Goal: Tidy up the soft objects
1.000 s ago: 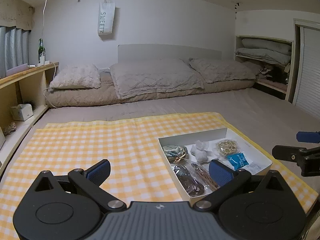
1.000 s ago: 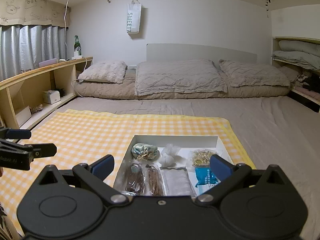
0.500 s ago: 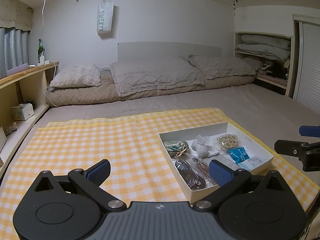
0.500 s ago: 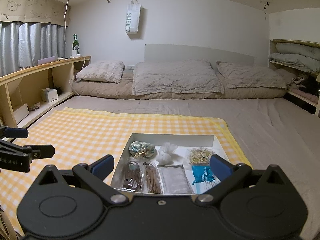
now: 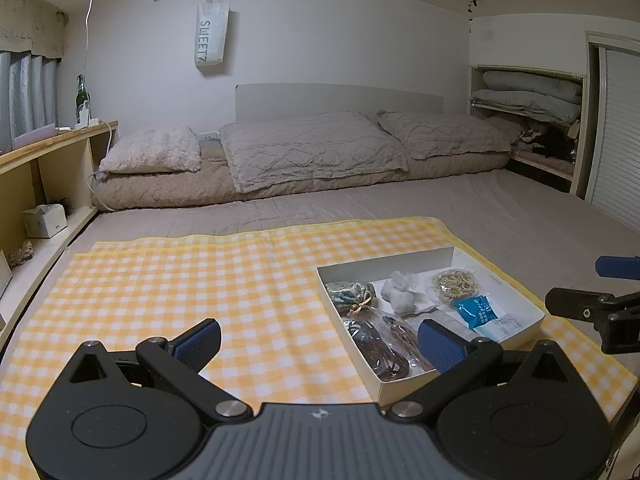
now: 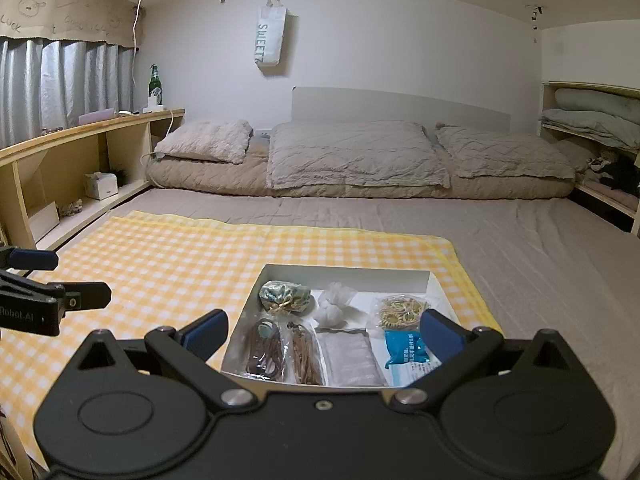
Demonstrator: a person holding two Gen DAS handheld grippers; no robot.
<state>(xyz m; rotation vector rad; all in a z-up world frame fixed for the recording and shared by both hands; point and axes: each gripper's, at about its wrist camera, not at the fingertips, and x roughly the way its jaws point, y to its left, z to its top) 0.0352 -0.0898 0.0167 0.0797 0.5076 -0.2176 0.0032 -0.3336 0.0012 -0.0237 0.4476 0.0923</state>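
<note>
A shallow white box (image 6: 344, 276) (image 5: 520, 304) sits on a yellow checked cloth (image 6: 180, 264) (image 5: 200, 288). In it lie a teal drawstring pouch (image 6: 285, 296), a white gauze pouch (image 6: 334, 308), a bag of rubber bands (image 6: 402, 312), a blue sachet (image 6: 406, 352), a grey packet (image 6: 350, 358) and two bags of brown cords (image 6: 280, 352). My right gripper (image 6: 322, 336) is open and empty, just in front of the box. My left gripper (image 5: 320, 342) is open and empty, left of the box's near corner.
The cloth lies on a grey bed cover (image 6: 540, 248). Pillows and a folded quilt (image 6: 352, 156) line the back wall. A wooden shelf unit (image 6: 80, 160) runs along the left. Stacked bedding fills a niche (image 5: 528, 96) at the right.
Both grippers have risen and drawn back slightly, so the box sits a little lower and farther in each view. Both stay open and empty.
</note>
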